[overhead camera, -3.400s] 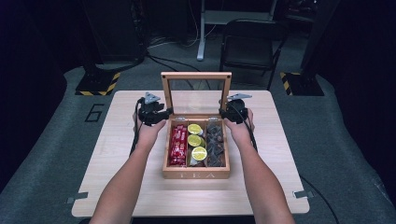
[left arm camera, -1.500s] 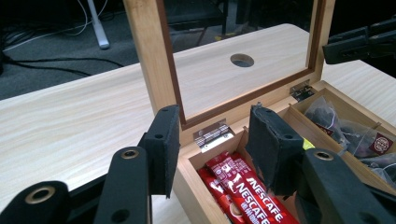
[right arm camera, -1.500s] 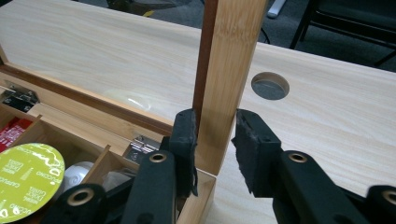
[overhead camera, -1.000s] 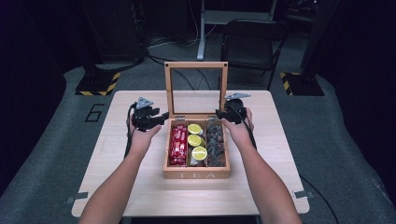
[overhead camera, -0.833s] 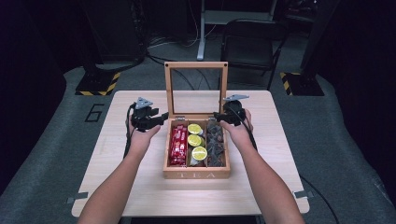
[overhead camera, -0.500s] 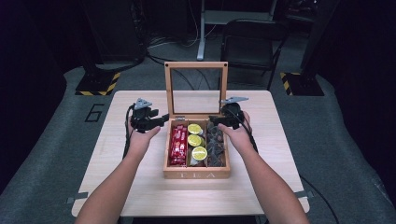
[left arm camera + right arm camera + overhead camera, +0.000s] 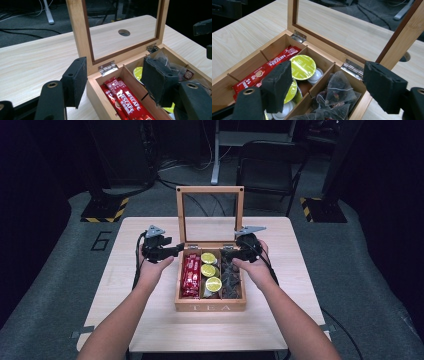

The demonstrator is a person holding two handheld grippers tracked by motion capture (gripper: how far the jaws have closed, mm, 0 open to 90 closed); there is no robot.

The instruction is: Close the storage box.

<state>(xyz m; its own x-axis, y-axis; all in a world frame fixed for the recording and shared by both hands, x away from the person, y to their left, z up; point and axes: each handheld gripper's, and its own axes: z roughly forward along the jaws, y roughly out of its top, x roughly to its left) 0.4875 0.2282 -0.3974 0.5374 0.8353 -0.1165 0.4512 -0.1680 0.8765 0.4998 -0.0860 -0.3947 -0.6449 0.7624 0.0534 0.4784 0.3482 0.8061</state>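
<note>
A wooden tea box [image 7: 210,306] sits mid-table with its glass-paned lid [image 7: 210,189] standing upright. Inside are red Nescafe sticks [image 7: 191,272] on the left, lime-green capsules [image 7: 208,270] in the middle and dark tea bags [image 7: 231,277] on the right. My left gripper [image 7: 172,250] is open at the box's rear left corner; in the left gripper view that corner [image 7: 100,82] lies between the jaws of the gripper [image 7: 116,82]. My right gripper [image 7: 227,253] is open over the rear right compartment, its jaws straddling the tea bags [image 7: 339,87] and hinge [image 7: 353,68].
The box stands on a light wooden table [image 7: 150,320] with a cable hole [image 7: 124,32] behind the lid. Past the far edge stand a black chair [image 7: 265,165] and hazard-striped bases [image 7: 105,210] on the dark floor.
The lid has gone from tilted to fully upright. The left gripper drew back slightly to the left. The right gripper edged left, in over the box's rear right corner.
</note>
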